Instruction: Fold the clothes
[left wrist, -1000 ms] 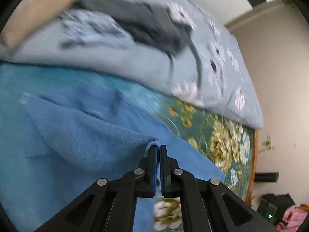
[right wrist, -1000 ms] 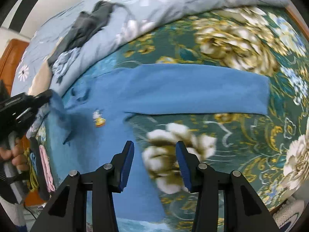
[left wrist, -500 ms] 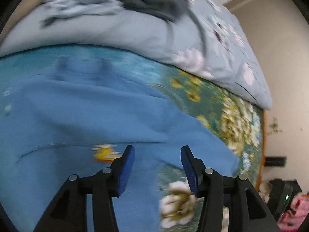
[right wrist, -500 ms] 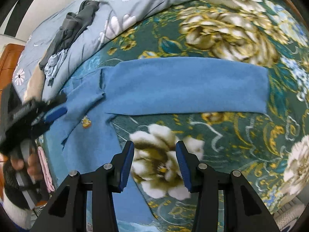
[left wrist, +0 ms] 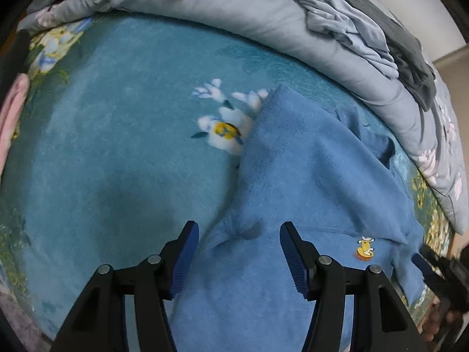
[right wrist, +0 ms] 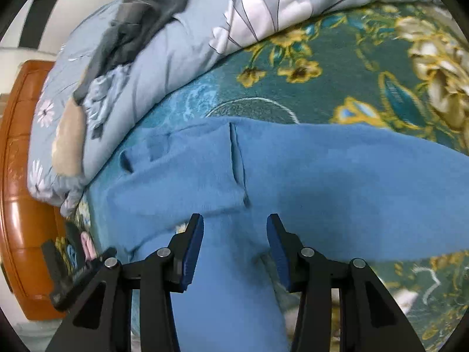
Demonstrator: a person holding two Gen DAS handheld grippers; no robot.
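Your blue fleece top with small yellow duck badge (left wrist: 307, 205) lies on the teal floral bedspread (left wrist: 117, 146), one sleeve laid over the body, other sleeve (right wrist: 366, 182) stretched out to the right. Judgement: partly folded; right sleeve and body folds remain. Left gripper (left wrist: 239, 261): jaws wide apart, holding nothing, over a bunched ridge at the top's left edge. Right gripper (right wrist: 234, 249): jaws apart, empty, fabric directly beneath, near the armpit. Grey clothes (left wrist: 381, 35) sit far on the duvet.
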